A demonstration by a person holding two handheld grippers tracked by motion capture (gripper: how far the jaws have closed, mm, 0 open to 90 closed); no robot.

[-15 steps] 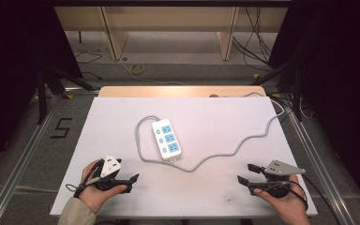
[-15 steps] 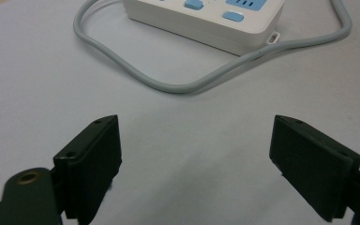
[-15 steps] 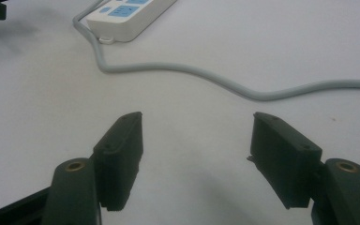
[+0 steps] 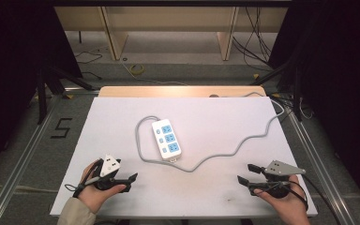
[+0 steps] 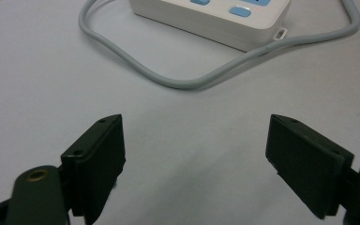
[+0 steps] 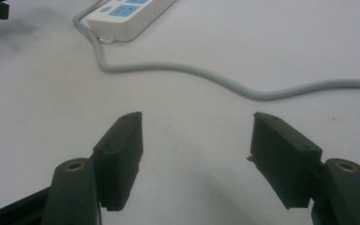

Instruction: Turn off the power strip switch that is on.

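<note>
Power strip mid-table, both my claws spread wide and holding nothing.

The white power strip point(image 4: 166, 139) lies flat near the middle of the white table point(image 4: 215, 197), its blue sockets facing up; its grey cable point(image 4: 225, 153) loops round the strip's far end and left side, passes just under its near end, then snakes off to the table's far right corner and over the edge; in my left gripper view the strip's near end sits at the top with the cable curving below it; my left gripper point(image 4: 129, 179) rests at the near left of the table in my left hand point(image 4: 97, 187), jaws set wide apart over bare surface, well short of the cable; my right gripper point(image 4: 246, 175) sits at the near right in my right hand point(image 4: 281, 199), jaws likewise gaping, pointing toward the strip, the cable running across ahead of them.
</note>
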